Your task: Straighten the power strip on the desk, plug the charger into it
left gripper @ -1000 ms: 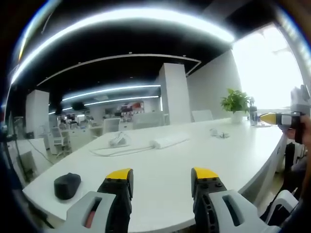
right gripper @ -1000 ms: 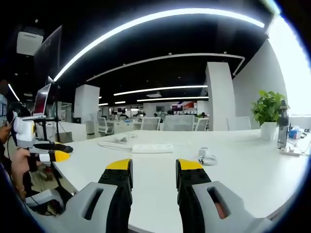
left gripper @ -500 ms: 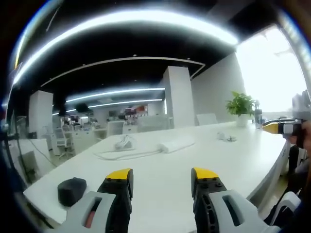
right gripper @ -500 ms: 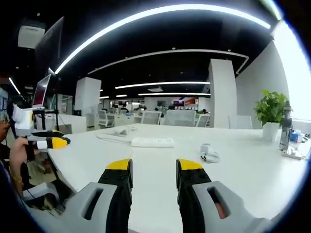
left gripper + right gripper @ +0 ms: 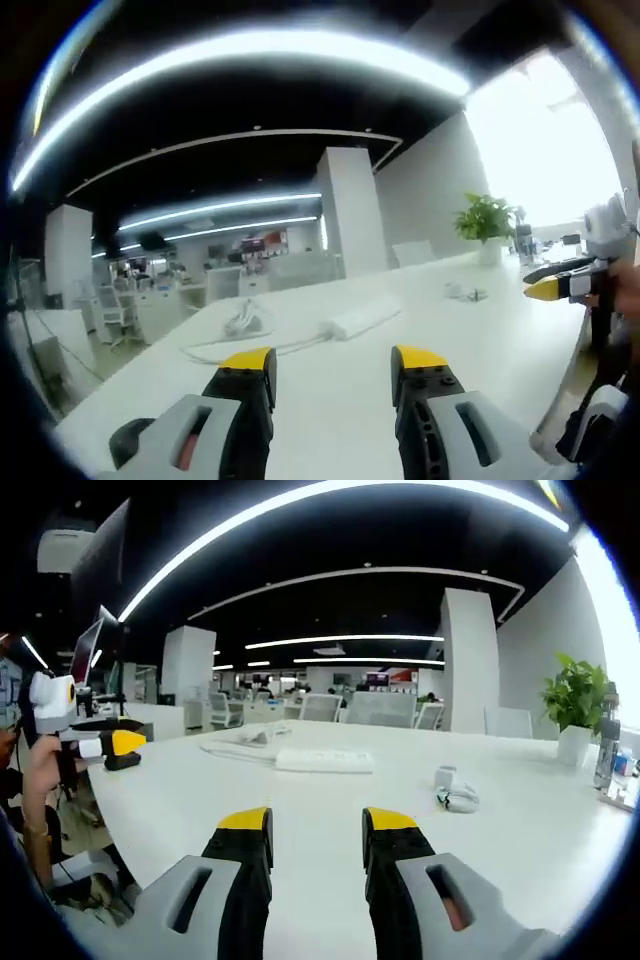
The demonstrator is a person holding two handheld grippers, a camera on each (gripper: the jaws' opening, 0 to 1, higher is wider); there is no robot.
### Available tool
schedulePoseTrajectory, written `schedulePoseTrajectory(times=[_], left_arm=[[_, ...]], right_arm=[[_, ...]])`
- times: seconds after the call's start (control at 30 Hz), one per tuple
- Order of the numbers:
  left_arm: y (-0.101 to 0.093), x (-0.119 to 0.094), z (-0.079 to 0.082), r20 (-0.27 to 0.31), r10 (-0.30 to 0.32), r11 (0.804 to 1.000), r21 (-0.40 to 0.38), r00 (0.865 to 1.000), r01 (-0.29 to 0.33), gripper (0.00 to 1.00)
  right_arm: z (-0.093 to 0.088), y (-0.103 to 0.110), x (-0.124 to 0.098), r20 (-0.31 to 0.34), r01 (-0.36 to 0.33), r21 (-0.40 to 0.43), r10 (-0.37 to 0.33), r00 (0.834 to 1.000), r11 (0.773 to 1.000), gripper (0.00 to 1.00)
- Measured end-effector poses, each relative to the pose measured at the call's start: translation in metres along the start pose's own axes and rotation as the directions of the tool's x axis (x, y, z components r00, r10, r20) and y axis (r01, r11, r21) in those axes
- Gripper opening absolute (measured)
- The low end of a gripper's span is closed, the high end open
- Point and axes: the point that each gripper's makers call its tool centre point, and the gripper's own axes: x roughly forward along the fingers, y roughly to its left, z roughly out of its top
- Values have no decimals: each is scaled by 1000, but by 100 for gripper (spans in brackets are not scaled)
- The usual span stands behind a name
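Observation:
A white power strip [image 5: 360, 318] lies at an angle on the white desk [image 5: 330, 400], its cord running left to a white bundle [image 5: 244, 318]. Farther right on the desk sits the small white charger [image 5: 465, 293]. My left gripper [image 5: 333, 365] hovers open above the near desk edge with nothing between its jaws. In the right gripper view the power strip [image 5: 323, 762] lies ahead and the charger [image 5: 452, 788] to its right. My right gripper [image 5: 317, 825] is open and holds nothing. Each gripper shows in the other's view: right gripper [image 5: 560, 285], left gripper [image 5: 100, 745].
A black rounded object [image 5: 125, 440] sits on the desk's near left corner. A potted plant [image 5: 578, 695] and a bottle [image 5: 605, 755] stand at the far right end. Office chairs and other desks fill the background. A person's hand [image 5: 40, 780] holds the left gripper.
Both views have shifted as the hands moved: the desk now sits lower in the left gripper view, and the power strip looks nearer in the right one. Both grippers stay open.

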Motion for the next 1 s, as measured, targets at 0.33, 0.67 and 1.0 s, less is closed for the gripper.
schedulePoseTrajectory(times=[0.33,0.67,1.0], left_arm=[[-2,35,-2,-34,-58,998,-14,998,58,47],[0,68,-3,-71,-80,997,-15,994,79,47],[12,98,-2,-104,-61,998,-10,993,60,47]], right_arm=[[18,-8,29,-1,-20,-33,20,1000,999,34],[20,-24,52,-41,-49,-41,47,998,998,34],[25,-48,78,-65,-52,-44,49,997,998,34]])
